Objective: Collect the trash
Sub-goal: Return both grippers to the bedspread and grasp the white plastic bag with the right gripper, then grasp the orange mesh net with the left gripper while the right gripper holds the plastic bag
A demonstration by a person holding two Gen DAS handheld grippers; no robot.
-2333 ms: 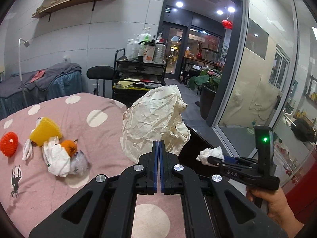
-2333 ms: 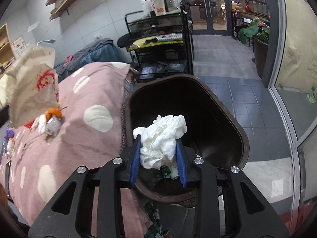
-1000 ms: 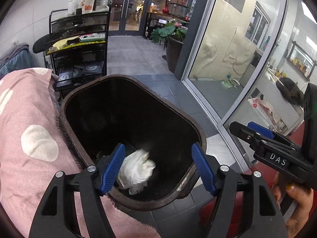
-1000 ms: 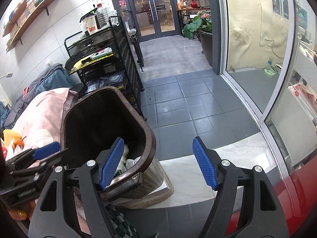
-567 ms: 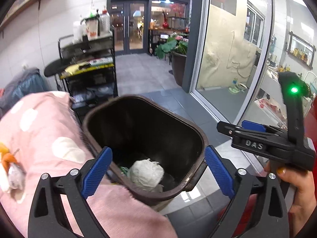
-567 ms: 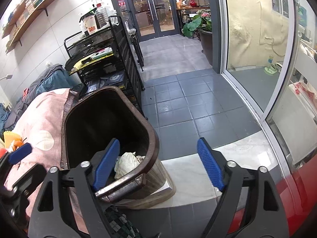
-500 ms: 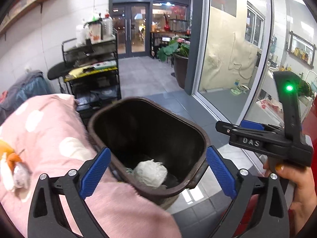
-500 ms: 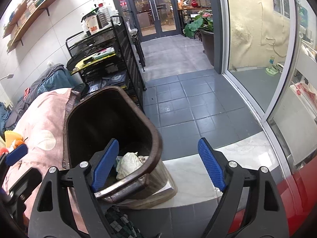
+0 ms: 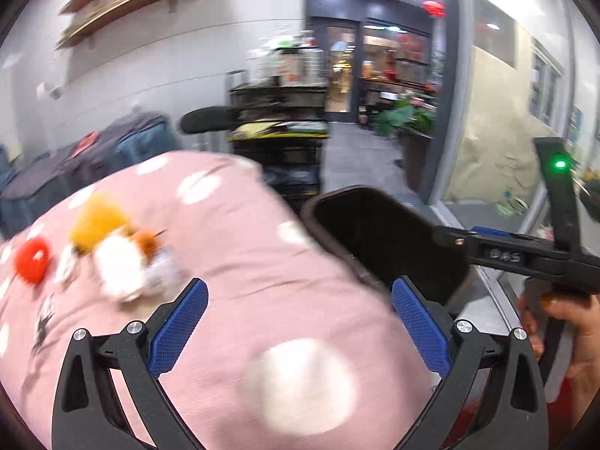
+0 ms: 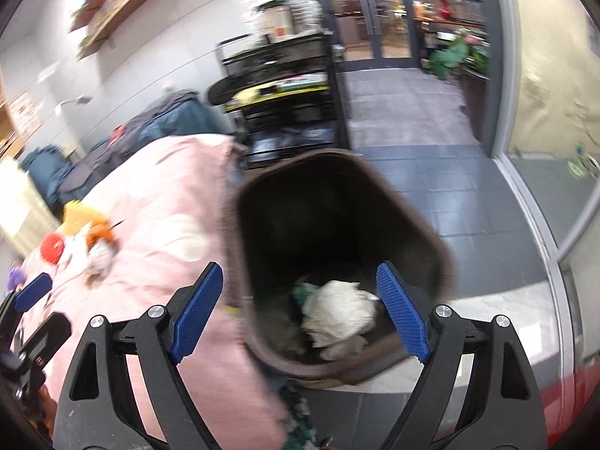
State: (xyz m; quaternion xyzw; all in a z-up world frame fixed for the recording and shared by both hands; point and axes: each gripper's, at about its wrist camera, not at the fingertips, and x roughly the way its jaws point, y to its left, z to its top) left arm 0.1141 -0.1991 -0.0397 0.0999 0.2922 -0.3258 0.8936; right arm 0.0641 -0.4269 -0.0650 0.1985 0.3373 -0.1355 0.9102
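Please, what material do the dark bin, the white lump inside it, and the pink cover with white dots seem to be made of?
The bin looks like dark brown plastic, with a smooth rolled rim; blur leaves this uncertain. The white lump seems to be crumpled paper or tissue: matte, with soft creases. The pink cover is probably woven cloth, matte and gently wrinkled, with a frayed edge in the right wrist view.
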